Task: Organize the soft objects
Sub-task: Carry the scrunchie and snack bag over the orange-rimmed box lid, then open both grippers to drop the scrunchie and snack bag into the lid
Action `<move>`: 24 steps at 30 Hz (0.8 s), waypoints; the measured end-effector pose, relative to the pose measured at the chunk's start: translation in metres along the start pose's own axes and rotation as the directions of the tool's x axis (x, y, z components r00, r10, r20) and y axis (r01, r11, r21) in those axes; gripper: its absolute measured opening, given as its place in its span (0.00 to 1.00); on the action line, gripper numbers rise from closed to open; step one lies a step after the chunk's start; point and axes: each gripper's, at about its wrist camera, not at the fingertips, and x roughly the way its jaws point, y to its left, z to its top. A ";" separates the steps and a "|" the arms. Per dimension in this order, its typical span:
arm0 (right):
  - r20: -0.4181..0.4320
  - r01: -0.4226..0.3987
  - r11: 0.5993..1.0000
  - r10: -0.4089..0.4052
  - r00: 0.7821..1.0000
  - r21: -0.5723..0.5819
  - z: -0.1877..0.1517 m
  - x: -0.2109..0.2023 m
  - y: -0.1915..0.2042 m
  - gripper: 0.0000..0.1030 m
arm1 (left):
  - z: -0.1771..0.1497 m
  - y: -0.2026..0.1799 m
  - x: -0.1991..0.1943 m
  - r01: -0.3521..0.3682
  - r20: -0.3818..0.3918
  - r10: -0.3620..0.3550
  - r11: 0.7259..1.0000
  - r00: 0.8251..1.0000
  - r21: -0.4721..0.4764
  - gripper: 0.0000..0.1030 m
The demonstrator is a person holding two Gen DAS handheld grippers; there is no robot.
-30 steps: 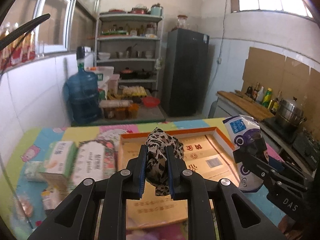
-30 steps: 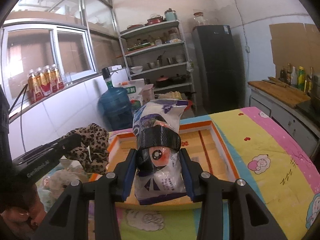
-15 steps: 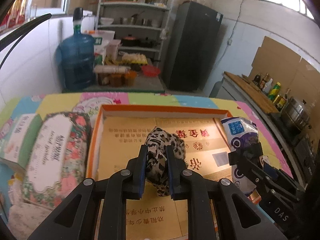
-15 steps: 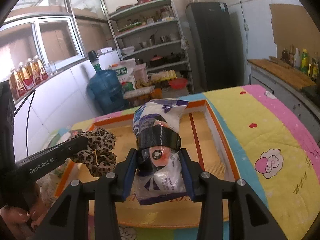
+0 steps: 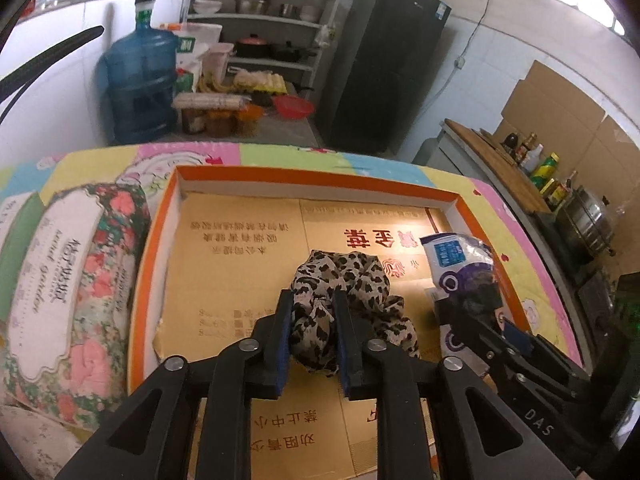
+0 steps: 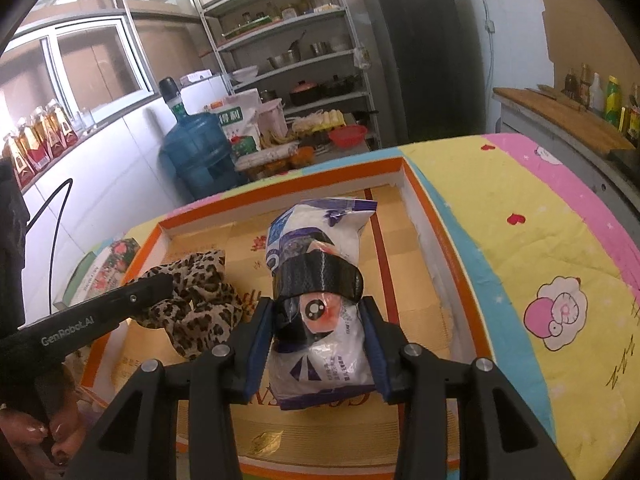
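Note:
A leopard-print cloth [image 5: 352, 276] lies bunched on the cardboard floor of an orange-rimmed tray [image 5: 312, 178]. My left gripper [image 5: 314, 300] has its blue pads on the cloth's near part, and its jaws are opening. To the right, a white and purple plastic bag [image 6: 320, 232] with a black band stands in the tray [image 6: 432, 216]. My right gripper [image 6: 318, 308] grips its lower half, and its jaws are easing open with the pads still against the bag. The bag [image 5: 456, 252] and right gripper [image 5: 472, 312] show beside the cloth. The cloth [image 6: 196, 280] sits left of the bag.
Floral and green tissue packs [image 5: 68, 272] lie left of the tray on the cartoon-print sheet [image 6: 520, 240]. A person's hand [image 6: 36, 436] holds the left gripper's handle. A blue water jug [image 5: 140, 84], shelves and a dark fridge stand beyond the table; a counter with a steel pot [image 5: 588, 220] is on the right.
Both grippers have come down and forward into the tray with their loads. The cloth, which hung in the air, now rests spread on the tray floor. The left jaws stand slightly wider.

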 end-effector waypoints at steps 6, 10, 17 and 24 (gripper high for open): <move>-0.010 0.011 1.000 -0.010 1.000 0.005 -0.001 0.002 -0.002 0.45 | 0.002 0.002 0.001 0.034 0.016 -0.034 0.999 0.999 -0.025 0.57; -0.010 0.022 1.000 -0.022 1.000 0.010 -0.001 0.002 -0.003 0.53 | 0.001 0.002 -0.009 0.037 0.048 -0.036 0.999 0.998 -0.025 0.71; 0.016 0.029 1.000 -0.029 0.999 0.005 0.000 -0.007 -0.001 0.57 | 0.002 -0.002 -0.027 0.039 0.090 -0.038 0.999 0.995 0.000 0.72; 0.064 0.046 0.999 -0.045 0.997 -0.004 0.000 -0.028 0.006 0.58 | 0.000 -0.003 -0.054 0.025 0.154 -0.030 0.999 0.988 0.033 0.72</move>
